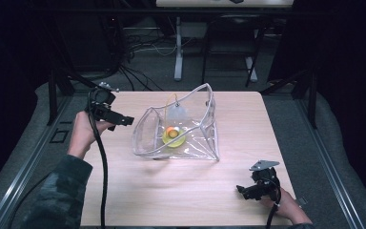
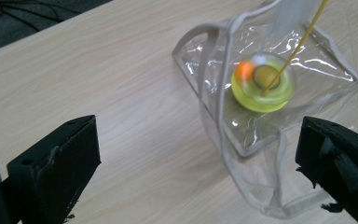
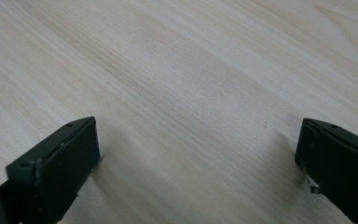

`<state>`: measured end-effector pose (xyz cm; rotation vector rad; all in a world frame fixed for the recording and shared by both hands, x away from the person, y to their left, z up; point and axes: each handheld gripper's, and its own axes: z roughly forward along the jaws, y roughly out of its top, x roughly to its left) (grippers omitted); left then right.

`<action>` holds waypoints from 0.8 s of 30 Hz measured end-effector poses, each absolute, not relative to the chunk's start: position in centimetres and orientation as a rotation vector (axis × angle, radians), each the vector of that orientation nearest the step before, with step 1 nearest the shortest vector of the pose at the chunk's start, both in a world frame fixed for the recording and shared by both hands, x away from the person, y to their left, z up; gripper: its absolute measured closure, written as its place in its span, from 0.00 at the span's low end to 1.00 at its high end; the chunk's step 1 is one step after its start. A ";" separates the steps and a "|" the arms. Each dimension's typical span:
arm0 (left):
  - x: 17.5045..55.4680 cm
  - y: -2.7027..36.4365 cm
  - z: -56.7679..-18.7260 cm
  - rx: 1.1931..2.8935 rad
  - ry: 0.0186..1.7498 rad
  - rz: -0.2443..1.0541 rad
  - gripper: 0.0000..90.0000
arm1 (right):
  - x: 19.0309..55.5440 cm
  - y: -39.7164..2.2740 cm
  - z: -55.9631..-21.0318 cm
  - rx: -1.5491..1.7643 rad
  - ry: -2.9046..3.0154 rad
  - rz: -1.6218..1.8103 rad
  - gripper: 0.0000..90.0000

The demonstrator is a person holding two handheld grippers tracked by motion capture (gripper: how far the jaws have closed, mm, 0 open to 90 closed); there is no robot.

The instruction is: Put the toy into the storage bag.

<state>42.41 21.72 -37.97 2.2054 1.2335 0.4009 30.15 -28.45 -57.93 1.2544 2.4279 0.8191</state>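
while the clear pouch (image 1: 178,129) stands mid-tabletop (image 1: 171,195) holding a yellow toy (image 1: 173,136), the left tongs (image 1: 124,120) hover just beside it, spread and empty; the right tongs (image 1: 242,191), well apart from it, are spread too.

Glossy clear-plastic pouch (image 1: 190,129) on matt pale wood-grain table (image 1: 171,191); inside pouch, shiny translucent yellow plastic yo-yo (image 2: 262,86); gripper pads matt black.
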 end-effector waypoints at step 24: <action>39.9 28.0 -47.2 2.036 1.502 0.399 0.00 | 30.2 -28.5 -57.9 1.250 2.428 0.813 0.00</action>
